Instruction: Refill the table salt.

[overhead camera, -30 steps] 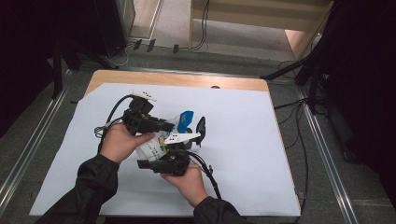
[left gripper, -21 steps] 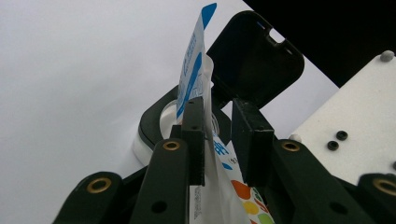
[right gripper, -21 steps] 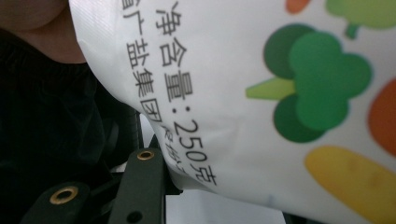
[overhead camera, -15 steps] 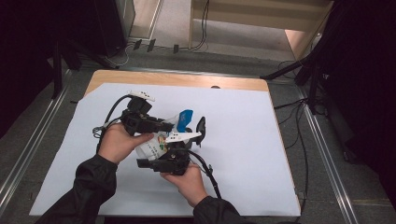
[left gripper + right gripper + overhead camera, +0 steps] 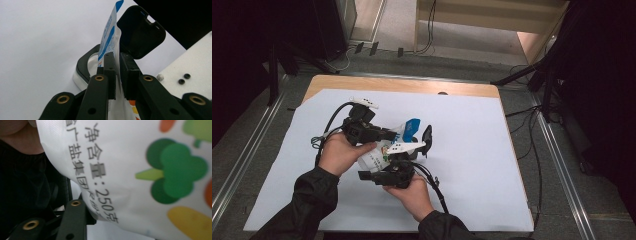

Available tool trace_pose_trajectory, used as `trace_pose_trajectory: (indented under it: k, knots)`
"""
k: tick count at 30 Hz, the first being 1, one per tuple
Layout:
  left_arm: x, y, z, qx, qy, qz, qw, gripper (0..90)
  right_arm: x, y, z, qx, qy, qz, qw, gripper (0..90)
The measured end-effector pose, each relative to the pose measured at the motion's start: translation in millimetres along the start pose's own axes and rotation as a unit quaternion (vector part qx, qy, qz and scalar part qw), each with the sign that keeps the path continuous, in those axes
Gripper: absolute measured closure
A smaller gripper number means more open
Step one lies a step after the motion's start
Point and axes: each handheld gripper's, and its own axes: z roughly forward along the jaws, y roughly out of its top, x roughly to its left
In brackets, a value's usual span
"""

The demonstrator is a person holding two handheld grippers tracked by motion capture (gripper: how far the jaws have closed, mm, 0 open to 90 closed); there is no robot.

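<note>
Two grippers hold a white printed plastic pouch point(image 5: 379, 156) above the white table sheet point(image 5: 472, 150).

The left gripper point(image 5: 117, 75) has just been closing, pinching its blue-striped top; the right gripper point(image 5: 387, 167) clasps its body, opening slightly.

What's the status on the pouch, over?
Left gripper fingers pinching the pouch near its top. Right gripper under the pouch, grip unclear. Open black-lidded container right behind it.

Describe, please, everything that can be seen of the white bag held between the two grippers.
The white bag looks like a soft plastic pouch with a blue top, blue print, drawn vegetables and dark characters on its side. It is held up above the white table sheet. The left hand-held gripper pinches its upper part between its pads; the right hand-held gripper supports its lower part. Behind it stands a black-rimmed container with an open lid.
</note>
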Motion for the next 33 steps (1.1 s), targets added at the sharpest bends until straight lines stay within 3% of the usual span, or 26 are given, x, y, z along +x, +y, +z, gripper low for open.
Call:
trace_pose_trajectory:
  k: [6,8,29,33]
  knots:
    - [-0.6,0.1,0.6,0.000,0.000,-0.003,1.0000,84.6,2.5,0.2,1.8,0.007,-0.017,-0.017,0.9997,58.3]
    - [-1.6,0.2,1.5,0.000,0.001,-0.003,1.0000,84.6,2.2,-0.1,1.7,0.010,-0.021,-0.019,0.9995,62.2]
    - [1.5,0.6,0.8,-0.004,-0.010,-0.005,0.9999,79.4,-3.3,-0.9,-1.7,-0.010,0.026,0.036,0.9990,66.1]
    - [0.6,0.9,2.4,0.000,-0.007,-0.003,1.0000,79.9,-4.1,-1.4,-1.5,-0.010,0.026,0.038,0.9989,66.1]
